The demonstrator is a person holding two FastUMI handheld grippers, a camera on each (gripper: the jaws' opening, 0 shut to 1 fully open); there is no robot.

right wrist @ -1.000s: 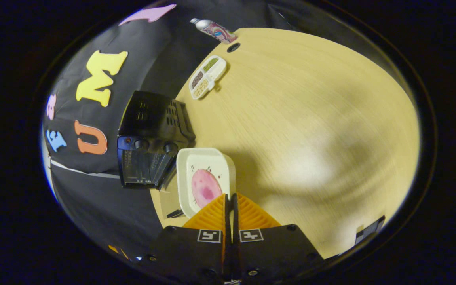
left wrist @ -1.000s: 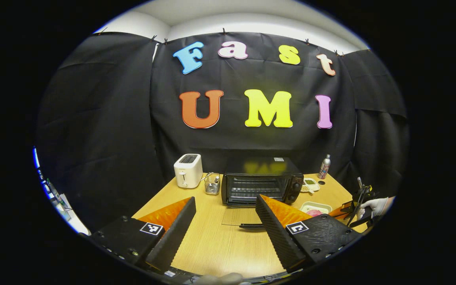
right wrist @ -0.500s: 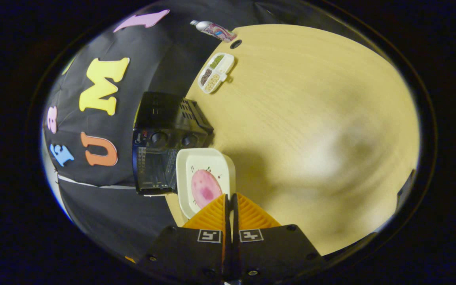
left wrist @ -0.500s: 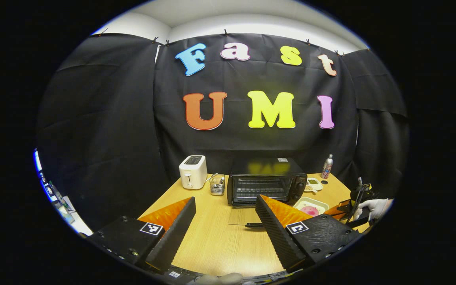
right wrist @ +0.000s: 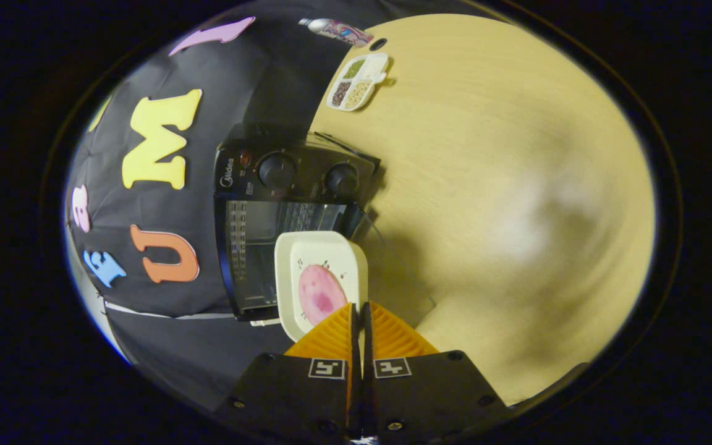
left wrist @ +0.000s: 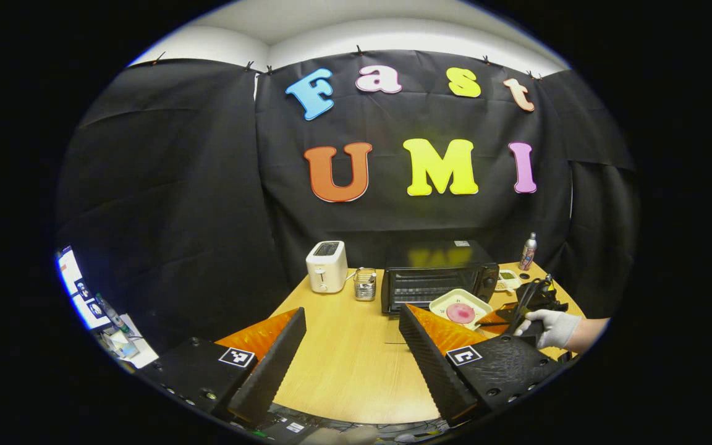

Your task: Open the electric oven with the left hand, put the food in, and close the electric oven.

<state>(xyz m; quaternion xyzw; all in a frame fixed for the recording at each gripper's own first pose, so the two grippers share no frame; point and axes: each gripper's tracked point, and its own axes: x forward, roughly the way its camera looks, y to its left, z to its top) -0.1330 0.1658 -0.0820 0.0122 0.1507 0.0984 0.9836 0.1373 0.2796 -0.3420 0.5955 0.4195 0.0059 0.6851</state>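
The black electric oven (left wrist: 436, 278) stands at the table's back with its glass door (right wrist: 396, 275) folded down flat. In the right gripper view, my right gripper (right wrist: 359, 307) is shut on the near rim of a cream dish (right wrist: 322, 253) holding a pink piece of food (right wrist: 320, 295). The dish hangs just in front of the oven's mouth (right wrist: 257, 247), over the lowered door. The left gripper view shows the same dish (left wrist: 460, 307), the right gripper (left wrist: 487, 319) and a gloved hand (left wrist: 552, 326). My left gripper (left wrist: 351, 315) is open and holds nothing, well back from the oven.
A white toaster (left wrist: 326, 275) and a small wire basket (left wrist: 365, 284) stand left of the oven. A bottle (left wrist: 527, 251) and a divided snack tray (right wrist: 359, 81) sit to its right. The wooden table (left wrist: 343, 364) lies between my left gripper and the oven.
My left gripper has drawn back and to the left, so the oven looks smaller. My right gripper has carried the dish up to the oven's open front.
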